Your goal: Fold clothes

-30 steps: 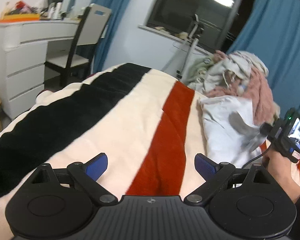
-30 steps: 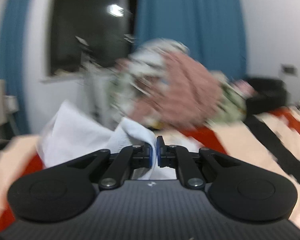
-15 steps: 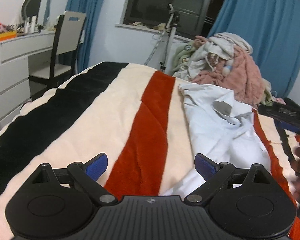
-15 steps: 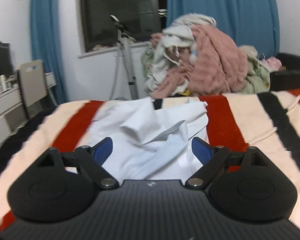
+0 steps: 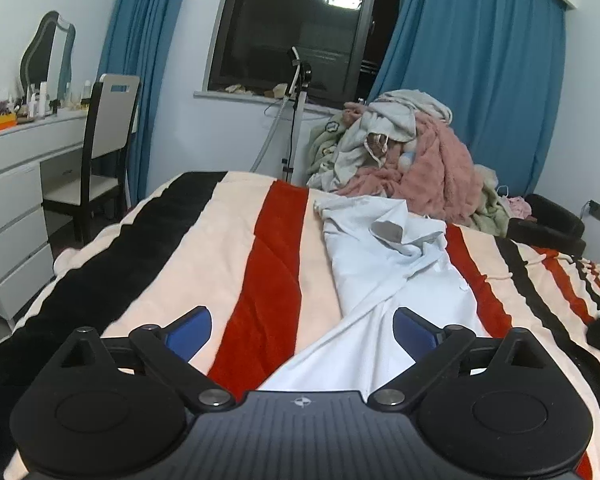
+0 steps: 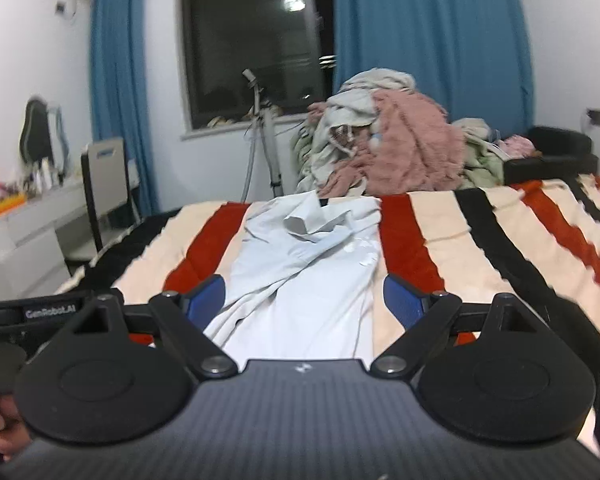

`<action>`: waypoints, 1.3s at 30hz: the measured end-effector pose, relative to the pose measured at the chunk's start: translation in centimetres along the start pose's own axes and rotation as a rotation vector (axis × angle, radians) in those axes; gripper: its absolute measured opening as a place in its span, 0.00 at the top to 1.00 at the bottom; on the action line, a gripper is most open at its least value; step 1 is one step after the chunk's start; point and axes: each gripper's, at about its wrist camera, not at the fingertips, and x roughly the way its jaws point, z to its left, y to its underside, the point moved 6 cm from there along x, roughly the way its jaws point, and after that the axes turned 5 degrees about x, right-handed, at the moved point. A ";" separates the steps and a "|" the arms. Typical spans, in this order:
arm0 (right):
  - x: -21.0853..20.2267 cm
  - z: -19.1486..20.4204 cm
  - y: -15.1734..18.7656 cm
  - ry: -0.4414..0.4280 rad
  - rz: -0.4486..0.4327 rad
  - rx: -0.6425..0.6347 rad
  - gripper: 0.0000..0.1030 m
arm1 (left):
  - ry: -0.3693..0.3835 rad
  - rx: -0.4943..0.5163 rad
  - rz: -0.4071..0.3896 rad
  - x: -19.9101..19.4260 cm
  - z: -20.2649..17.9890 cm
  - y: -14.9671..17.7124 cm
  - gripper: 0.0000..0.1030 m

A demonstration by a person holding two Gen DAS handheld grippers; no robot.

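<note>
The left gripper (image 5: 302,330) is spread wide with nothing pinched; the right gripper (image 6: 304,296), whose jaws have just been opening, also stands wide and empty. Ahead of both, the pale blue shirt (image 5: 384,264) lies lengthwise and rumpled on the striped blanket (image 5: 220,248) (collar end farthest). Beyond the bed's far edge rises a heap of clothes (image 5: 412,160), no container visible around it

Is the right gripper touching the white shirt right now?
Apart. The right wrist view shows the right gripper with jaws wide open above the white shirt, pressing nothing.
</note>
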 end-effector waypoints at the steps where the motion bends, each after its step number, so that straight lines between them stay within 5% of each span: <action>1: -0.5 -0.3 0.3 -0.001 -0.003 0.006 0.15 | 0.004 -0.008 0.017 0.1 0.0 0.1 0.05; 13: -0.7 -2.1 2.1 0.025 0.033 0.026 0.15 | 0.002 -0.161 0.238 1.7 1.8 3.2 0.05; 16: -0.4 -2.8 2.3 0.030 0.049 0.044 0.15 | 0.004 -0.274 0.297 2.0 3.1 3.7 0.05; 24: 0.2 -6.5 2.5 0.062 0.102 0.187 0.15 | -0.210 -0.479 0.311 1.0 8.5 4.7 0.05; 28: 0.5 -8.0 2.7 0.073 0.125 0.273 0.15 | -0.272 -0.511 0.378 1.9 9.8 5.9 0.09; 33: 0.6 -8.9 3.1 0.078 0.147 0.339 0.15 | -0.279 -0.524 0.447 3.0 9.5 7.0 0.26; 36: 0.9 -9.0 3.4 0.072 0.169 0.361 0.15 | -0.256 -0.528 0.444 2.6 9.1 7.0 0.50; 38: 0.9 -9.0 3.5 0.068 0.175 0.366 0.15 | -0.236 -0.504 0.430 1.9 8.3 6.9 0.83; 39: 0.8 -9.1 3.5 0.068 0.173 0.367 0.15 | -0.227 -0.476 0.413 1.4 7.7 6.6 0.86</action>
